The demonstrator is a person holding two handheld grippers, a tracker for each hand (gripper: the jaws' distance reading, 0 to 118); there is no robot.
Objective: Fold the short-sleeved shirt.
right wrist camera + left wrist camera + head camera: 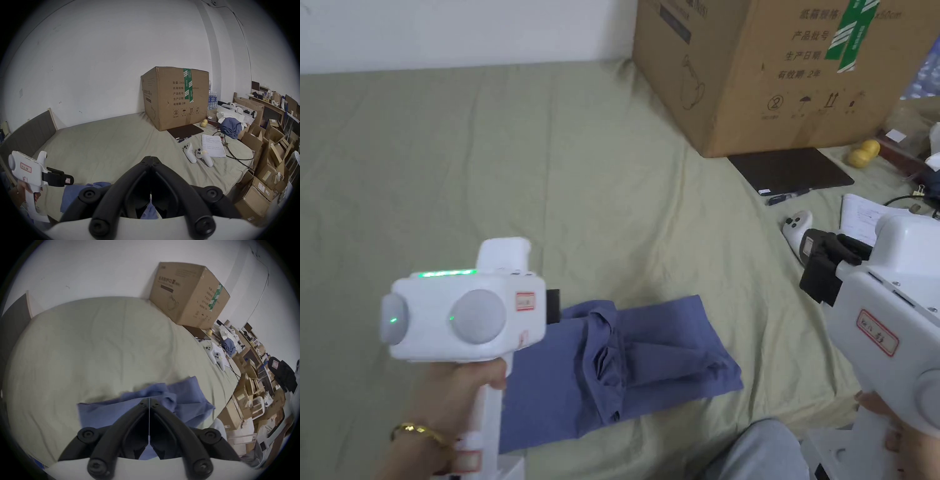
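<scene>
A blue short-sleeved shirt lies folded into a rough rectangle on the green bed sheet, its middle bunched into creases. My left gripper hovers over the shirt's left part, held in a hand with a gold bracelet. In the left gripper view its jaws meet at the tips with nothing between them, the shirt below. My right gripper is raised to the right of the shirt, off the cloth. Its jaws are closed and empty. The left gripper appears at the far left above the shirt.
A large cardboard box stands at the back right by the wall. In front of it lie a dark flat pad, a white controller, papers and yellow fruit. A grey-clad knee is at the bottom edge.
</scene>
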